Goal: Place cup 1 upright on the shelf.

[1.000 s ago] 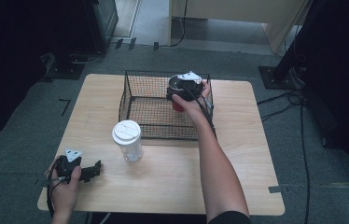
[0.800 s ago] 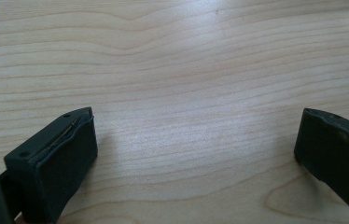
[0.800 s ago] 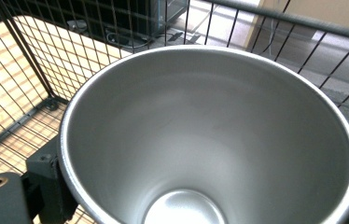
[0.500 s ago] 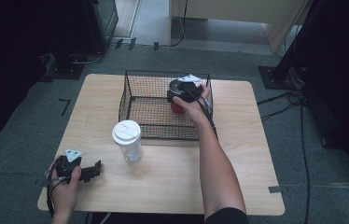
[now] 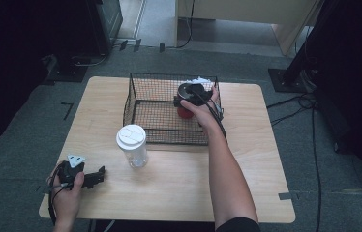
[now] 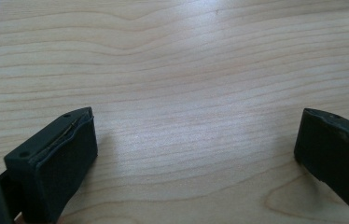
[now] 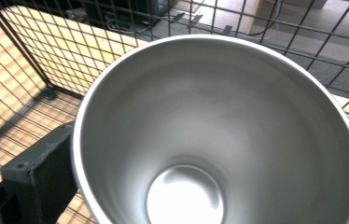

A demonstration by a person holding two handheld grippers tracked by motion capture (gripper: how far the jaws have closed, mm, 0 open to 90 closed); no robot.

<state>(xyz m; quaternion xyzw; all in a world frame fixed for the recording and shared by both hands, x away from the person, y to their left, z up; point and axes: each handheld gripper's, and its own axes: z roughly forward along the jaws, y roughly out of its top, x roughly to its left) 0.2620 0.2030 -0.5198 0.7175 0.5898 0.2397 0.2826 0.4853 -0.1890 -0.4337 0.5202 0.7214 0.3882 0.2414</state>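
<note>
A red cup [image 5: 185,114] with a bare steel inside [image 7: 219,140] stands upright in the far right part of the black wire basket [image 5: 135,104]. My right gripper [image 5: 189,96] reaches down over it from above. Its jaws have just been opening and now stand on either side of the cup's rim, the left pad [image 7: 42,179] close beside the wall. My left gripper [image 5: 98,176] rests low at the table's near left corner. In the left gripper view, my left gripper [image 6: 196,154] is open over bare wood with nothing between its pads.
A clear plastic cup with a white lid [image 5: 131,144] stands in front of the basket's near left corner. The wooden table [image 5: 261,159] is bare to the right of the forearm. Cables and stand bases lie on the floor beyond the table.
The right hand has shifted only slightly over the red cup in the basket. The left hand and the lidded cup have stayed where they were.
</note>
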